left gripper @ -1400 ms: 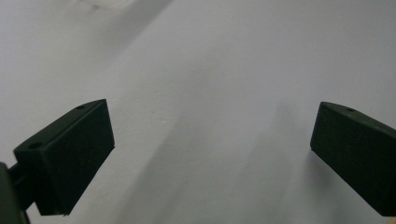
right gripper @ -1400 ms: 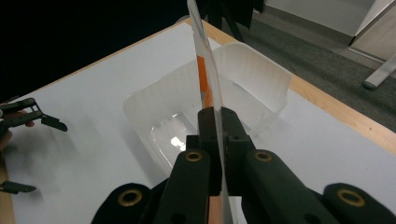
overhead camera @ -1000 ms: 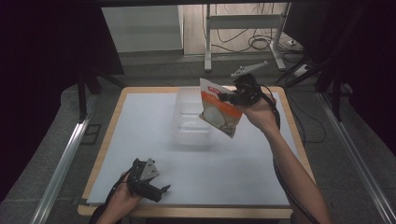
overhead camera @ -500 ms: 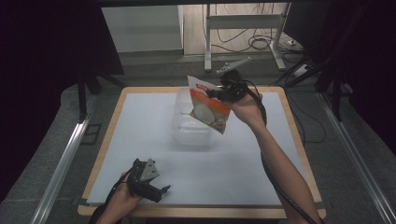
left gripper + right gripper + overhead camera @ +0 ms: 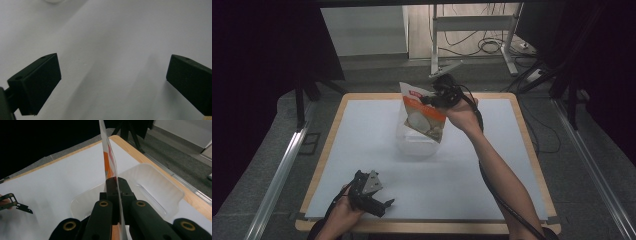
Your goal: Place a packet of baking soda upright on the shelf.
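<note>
An orange and white packet (image 5: 422,118) hangs tilted over a clear plastic tub (image 5: 411,146) at the middle back of the white table (image 5: 362,150). My right gripper (image 5: 432,99) is shut on the packet's upper edge. In the right gripper view the packet (image 5: 110,162) stands edge-on, clamped between the closed jaws of the right gripper (image 5: 116,185), with the tub (image 5: 160,187) below. My left gripper (image 5: 383,205) rests near the table's front left edge. Its jaws stand wide apart in the left gripper view, with nothing between them but bare table, so the left gripper (image 5: 113,82) is open.
The table has a wooden border (image 5: 522,130). A metal stand (image 5: 434,45) and cables (image 5: 492,47) lie on the floor behind it. Metal rails (image 5: 277,175) run along both sides. The left gripper (image 5: 17,205) shows far off in the right gripper view.
My right gripper has carried the packet leftward, from beside the tub's right end to above the tub. The left hand has stayed where it was.
</note>
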`<state>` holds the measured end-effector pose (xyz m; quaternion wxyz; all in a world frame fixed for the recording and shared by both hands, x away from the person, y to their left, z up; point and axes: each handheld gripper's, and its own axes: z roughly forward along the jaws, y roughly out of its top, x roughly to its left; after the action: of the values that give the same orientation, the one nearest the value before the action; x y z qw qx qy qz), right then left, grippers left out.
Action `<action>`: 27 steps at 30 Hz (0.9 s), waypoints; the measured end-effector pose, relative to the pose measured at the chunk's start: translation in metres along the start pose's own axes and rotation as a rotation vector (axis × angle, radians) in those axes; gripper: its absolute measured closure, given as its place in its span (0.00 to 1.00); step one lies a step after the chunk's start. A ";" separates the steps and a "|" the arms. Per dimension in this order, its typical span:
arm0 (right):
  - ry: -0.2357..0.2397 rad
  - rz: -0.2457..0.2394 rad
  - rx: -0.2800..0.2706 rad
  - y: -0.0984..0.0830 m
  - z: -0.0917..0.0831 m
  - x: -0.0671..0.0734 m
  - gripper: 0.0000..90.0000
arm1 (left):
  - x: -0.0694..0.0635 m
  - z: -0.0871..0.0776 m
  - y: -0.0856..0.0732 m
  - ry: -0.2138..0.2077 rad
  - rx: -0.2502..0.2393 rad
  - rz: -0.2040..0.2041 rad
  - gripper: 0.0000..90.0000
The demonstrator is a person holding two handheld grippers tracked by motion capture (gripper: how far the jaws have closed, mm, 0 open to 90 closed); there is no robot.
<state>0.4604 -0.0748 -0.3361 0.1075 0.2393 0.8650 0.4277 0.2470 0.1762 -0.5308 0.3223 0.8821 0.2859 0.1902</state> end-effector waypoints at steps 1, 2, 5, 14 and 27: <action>0.003 -0.001 -0.001 0.001 0.002 0.001 0.99 | 0.000 0.000 0.000 0.000 0.000 0.000 0.00; 0.006 -0.001 -0.001 0.001 0.004 0.002 0.99 | 0.000 0.000 0.000 -0.001 0.001 0.001 0.00; 0.011 -0.004 0.003 0.002 0.009 0.004 0.99 | 0.000 0.000 0.000 -0.002 0.002 0.002 0.00; 0.021 -0.007 0.013 0.002 0.021 0.007 0.99 | 0.000 0.000 0.000 -0.005 0.002 0.005 0.00; 0.065 -0.004 0.030 -0.006 0.026 0.013 0.98 | -0.002 0.002 0.000 -0.007 0.012 0.012 0.00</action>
<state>0.4579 -0.0534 -0.3562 0.0768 0.2252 0.8747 0.4222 0.2467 0.1743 -0.5319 0.3167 0.8865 0.2805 0.1874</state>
